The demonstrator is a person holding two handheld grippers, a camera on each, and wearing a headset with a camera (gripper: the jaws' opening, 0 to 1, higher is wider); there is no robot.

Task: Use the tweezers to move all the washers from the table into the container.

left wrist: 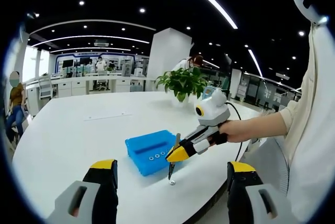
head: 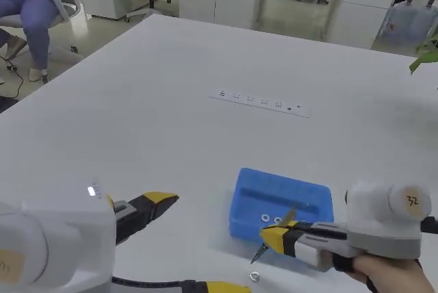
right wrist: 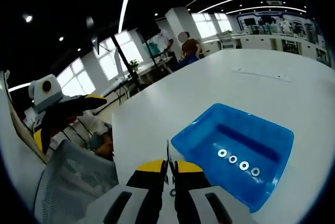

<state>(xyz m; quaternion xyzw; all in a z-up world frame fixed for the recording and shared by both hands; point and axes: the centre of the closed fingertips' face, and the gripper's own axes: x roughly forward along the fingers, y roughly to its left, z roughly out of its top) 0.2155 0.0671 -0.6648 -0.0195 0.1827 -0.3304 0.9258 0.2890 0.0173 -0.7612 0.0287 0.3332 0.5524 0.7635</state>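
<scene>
Right gripper (head: 274, 238) is clamped tight on the thin dark metal tweezers (head: 258, 255), jaws pinched together w/ the tool poking out below them, tips angled down twd the white table (head: 205, 135). One small silver metal washer (head: 254, 276) lies flat on the table just under the tips, close to the front wall of the shallow blue plastic container (head: 274, 190). Can't tell if the tips touch it. Four more round silver washers (right wrist: 233, 158) sit in a row inside the container (so most of the job looks done). Left gripper (head: 211, 242) hangs wide open w/ nothing in it, off to the side by the table edge.

Step in hand, as I read it: pick up the one loose washer I can see. To do it well, set the tips either side of the ring's rim, or one tip thru the hole. Keep the tweezers steep so they don't skate it across the smooth top. Squeeze gently, since too hard & a flat ring likely flips away. Then lift straight, cross the low wall & release low over the bottom.
</scene>
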